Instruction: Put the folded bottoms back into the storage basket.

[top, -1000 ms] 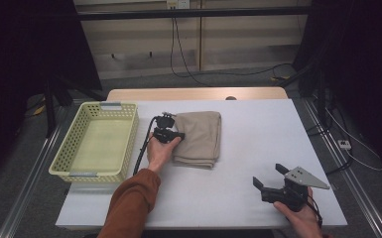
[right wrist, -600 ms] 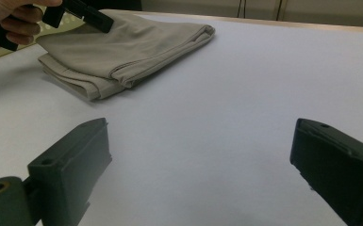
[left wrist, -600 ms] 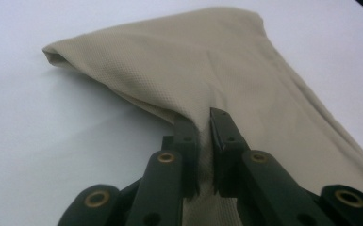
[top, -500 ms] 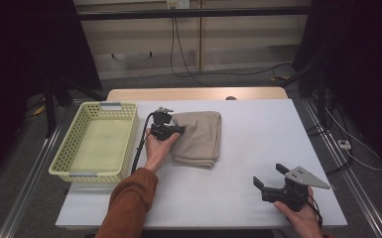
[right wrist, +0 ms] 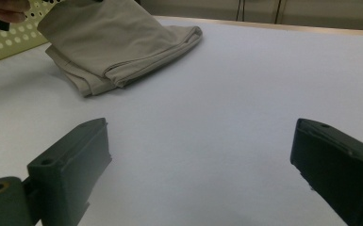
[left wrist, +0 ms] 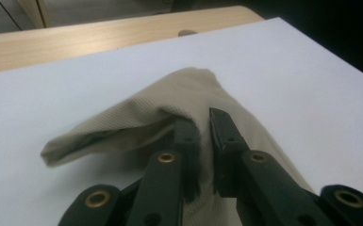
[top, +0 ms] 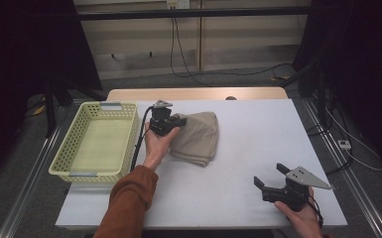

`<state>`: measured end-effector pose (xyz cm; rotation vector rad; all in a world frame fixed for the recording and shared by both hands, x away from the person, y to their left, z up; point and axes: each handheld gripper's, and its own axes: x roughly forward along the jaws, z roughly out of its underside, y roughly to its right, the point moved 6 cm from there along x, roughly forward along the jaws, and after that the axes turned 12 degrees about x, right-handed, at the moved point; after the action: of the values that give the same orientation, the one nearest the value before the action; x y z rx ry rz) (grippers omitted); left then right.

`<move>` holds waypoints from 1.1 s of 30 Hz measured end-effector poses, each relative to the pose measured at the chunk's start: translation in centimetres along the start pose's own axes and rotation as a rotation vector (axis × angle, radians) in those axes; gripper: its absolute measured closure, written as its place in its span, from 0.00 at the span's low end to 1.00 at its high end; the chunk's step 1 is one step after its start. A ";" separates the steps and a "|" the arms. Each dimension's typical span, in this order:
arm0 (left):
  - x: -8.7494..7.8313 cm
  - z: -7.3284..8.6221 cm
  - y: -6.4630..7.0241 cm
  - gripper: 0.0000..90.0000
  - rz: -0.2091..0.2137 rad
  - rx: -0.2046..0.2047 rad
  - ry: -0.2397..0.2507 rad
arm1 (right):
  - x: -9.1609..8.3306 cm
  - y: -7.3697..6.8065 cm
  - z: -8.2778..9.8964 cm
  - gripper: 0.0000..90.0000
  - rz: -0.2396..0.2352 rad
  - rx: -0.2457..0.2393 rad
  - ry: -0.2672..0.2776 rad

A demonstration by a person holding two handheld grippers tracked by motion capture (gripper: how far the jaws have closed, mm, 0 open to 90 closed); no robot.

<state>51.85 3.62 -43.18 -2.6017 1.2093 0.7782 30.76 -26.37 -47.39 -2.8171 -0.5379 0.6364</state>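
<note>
Lifted cloth edge (left wrist: 169, 108) pinched between left gripper (left wrist: 202, 127) fingers (left wrist: 187, 141), raised off table (top: 238, 163)

The left gripper (top: 177, 120), clamped on the near edge of the folded beige cloth (top: 198, 139), now sits higher than a second ago, and that edge lifts off the white table (top: 258, 148) with it.

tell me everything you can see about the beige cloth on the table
The beige cloth is a soft woven fabric with a fine dotted texture, folded into several layers with a hemmed edge showing. It lies on the white table, right of the yellow basket and apart from it. The left gripper is shut on its near-left edge, pulling that part up into a peak while the rest sags to the tabletop. The right gripper stays clear of it, open.
</note>
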 end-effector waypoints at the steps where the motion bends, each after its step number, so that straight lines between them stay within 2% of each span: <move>1: -0.2 -0.2 0.0 0.92 -0.003 0.006 0.002 | 0.0 0.0 0.0 0.05 0.000 0.000 0.000; 13: -2.2 -2.4 0.3 0.93 -0.014 0.056 0.078 | 0.0 0.0 0.0 0.05 0.001 0.009 -0.002; 18: -3.2 -3.0 0.4 0.93 -0.020 0.077 0.089 | 0.0 0.0 0.0 0.05 0.000 0.006 -0.001; 27: -5.2 -4.2 0.4 0.93 -0.031 0.087 0.142 | 0.0 0.1 0.0 0.05 0.002 0.007 0.000; 33: -6.3 -4.8 0.5 0.93 -0.044 0.117 0.146 | 0.0 0.1 0.0 0.05 0.003 0.006 0.000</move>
<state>49.91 5.75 -35.76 -2.6170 1.1913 0.5010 30.77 -26.44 -47.37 -2.8128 -0.5304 0.6373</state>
